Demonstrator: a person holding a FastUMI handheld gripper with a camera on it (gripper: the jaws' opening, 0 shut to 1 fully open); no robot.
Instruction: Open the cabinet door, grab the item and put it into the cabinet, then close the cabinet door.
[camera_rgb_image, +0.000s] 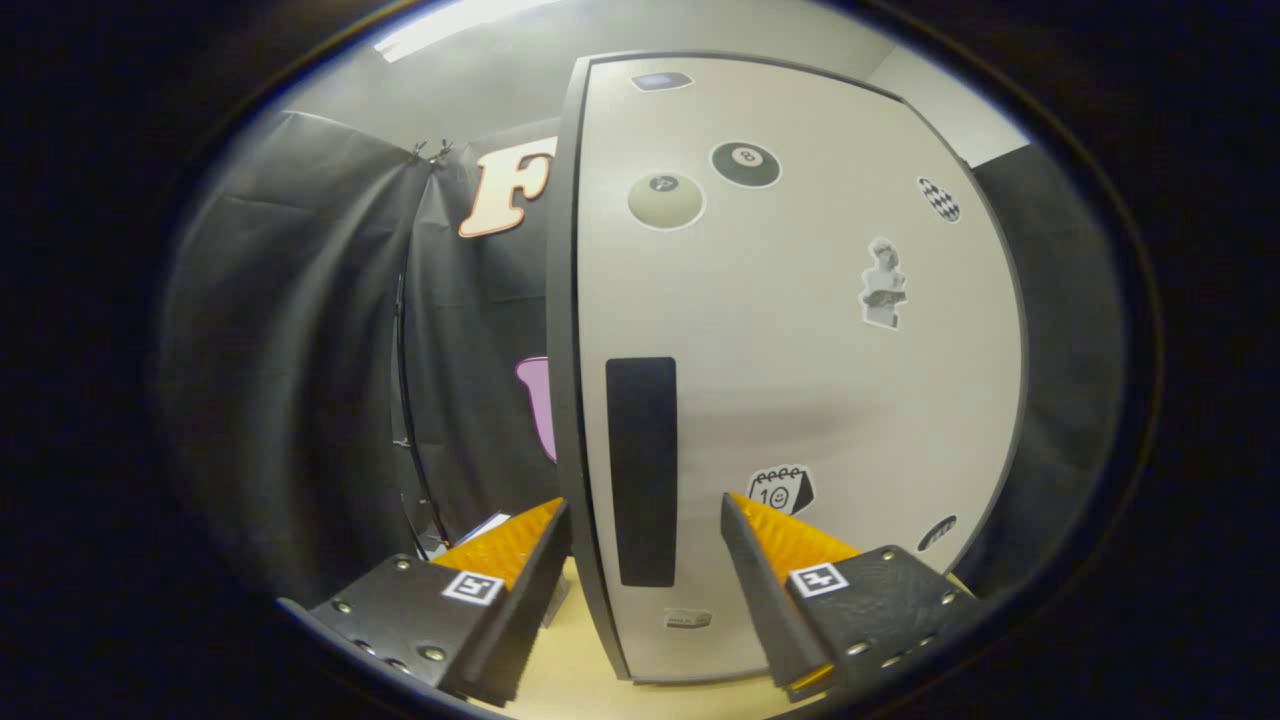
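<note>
A pale cabinet door (800, 380) with several stickers stands upright close ahead of me, its dark left edge facing the fingers. A tall black handle strip (641, 470) runs down the door near that edge. My gripper (645, 515) is open, its two fingers straddling the door's left edge and the handle strip. One finger lies left of the edge, the other in front of the door face. Whether the fingers touch the door I cannot tell. Nothing is held.
Black cloth walls (300, 360) hang left of the cabinet and to its right. The cabinet stands on a light wooden surface (575, 660) seen below the fingers. A small white thing (487, 527) lies beyond the left finger.
</note>
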